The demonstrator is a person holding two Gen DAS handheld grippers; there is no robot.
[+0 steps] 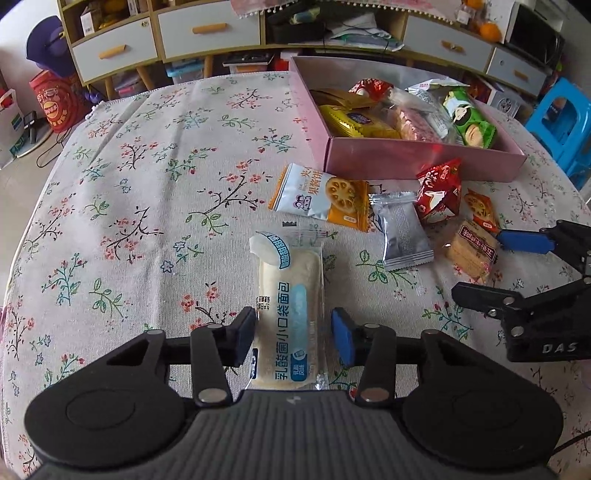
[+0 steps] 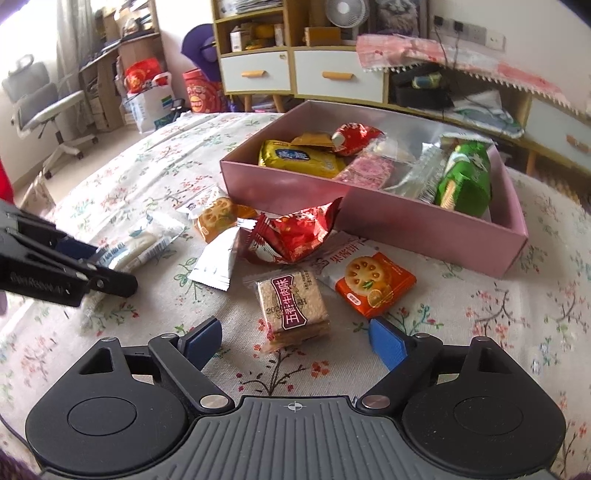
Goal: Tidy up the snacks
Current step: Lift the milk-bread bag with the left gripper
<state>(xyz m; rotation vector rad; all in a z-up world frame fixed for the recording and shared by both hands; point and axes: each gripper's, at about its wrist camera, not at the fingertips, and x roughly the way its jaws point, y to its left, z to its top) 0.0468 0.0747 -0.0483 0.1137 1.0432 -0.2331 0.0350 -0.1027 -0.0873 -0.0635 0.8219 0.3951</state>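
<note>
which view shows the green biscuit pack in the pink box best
The right wrist view shows it best: the green biscuit pack lies large and clear at the right end of the pink box, above the near wall. The left wrist view shows the same pack smaller and farther off, near the box's right end.

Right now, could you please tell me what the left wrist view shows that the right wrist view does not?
Only the left wrist view shows the left gripper straddling the white bread packet, and a blue stool beside the table. Only the right wrist view shows the right gripper open around the brown cracker packet, plus an office chair and a fan. Both show the pink box of snacks and the red packet.
</note>
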